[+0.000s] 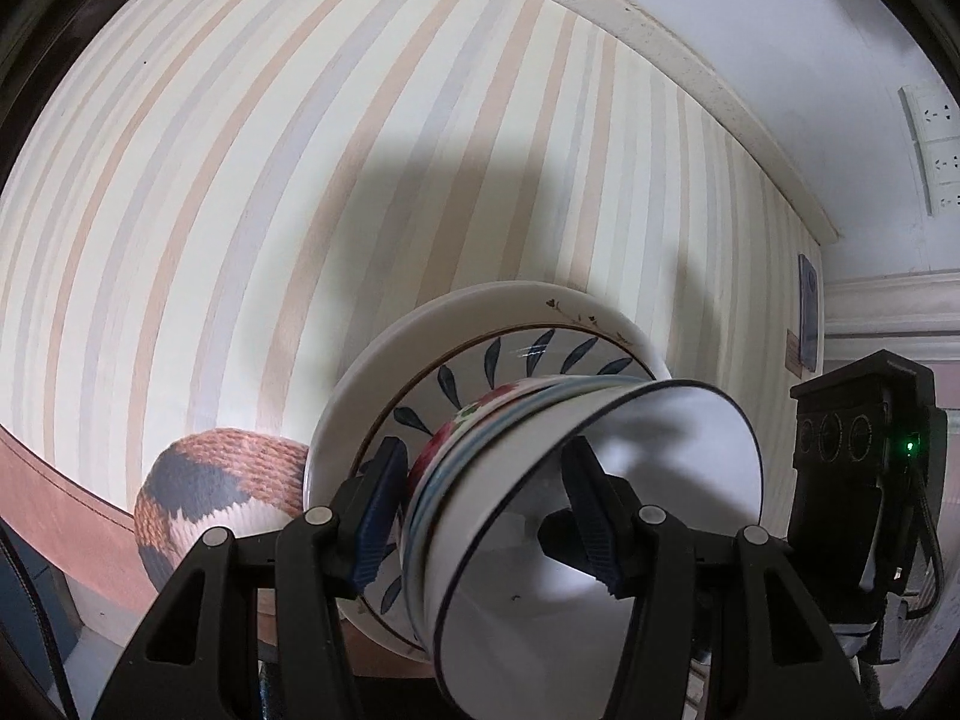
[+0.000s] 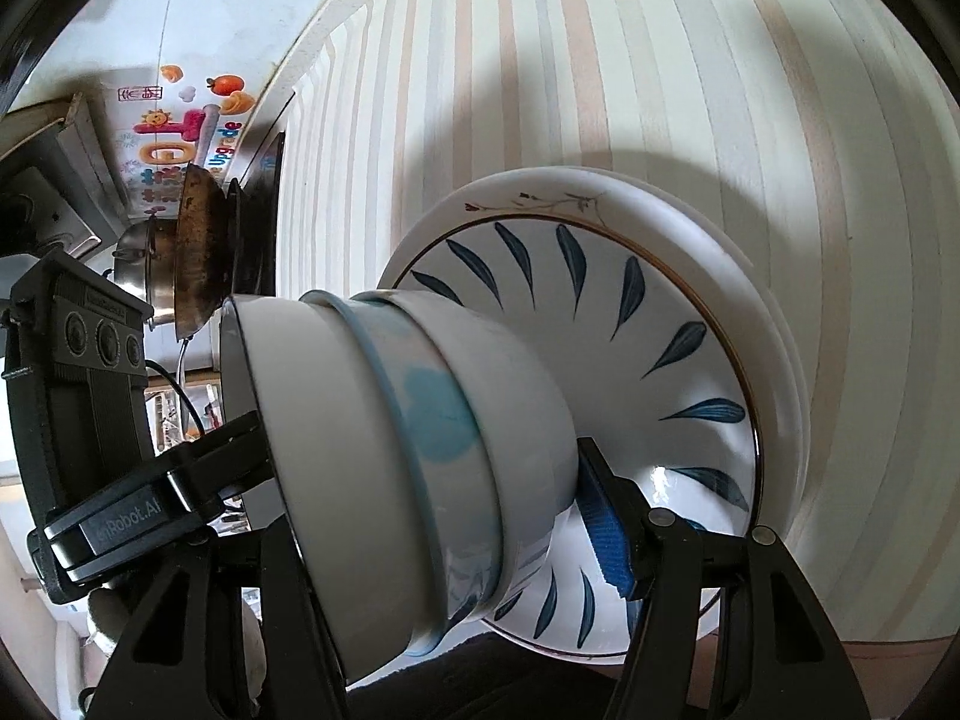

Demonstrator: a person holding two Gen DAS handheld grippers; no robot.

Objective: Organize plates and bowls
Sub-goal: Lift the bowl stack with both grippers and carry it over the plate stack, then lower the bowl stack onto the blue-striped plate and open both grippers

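Gripping nested bowls point(image 2: 420, 450) between both grippers' fingers: left gripper point(image 1: 480, 510) and right gripper point(image 2: 420, 498) clenched; glazed, heavy, slippery, fragile—hold rims.

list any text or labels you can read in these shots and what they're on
"nRobot.AI": on the black body of the left claw, first letter cut off.
"Upgrade": apparently, on the colourful wall sticker, small and tilted.
Red characters on the same sticker: too blurred to read.
Bowls and plates: patterns only.

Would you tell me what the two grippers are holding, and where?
Both clamp the nested bowl stack: the left gripper and the right gripper each have one finger inside the top bowl's rim and one under the stack's base.
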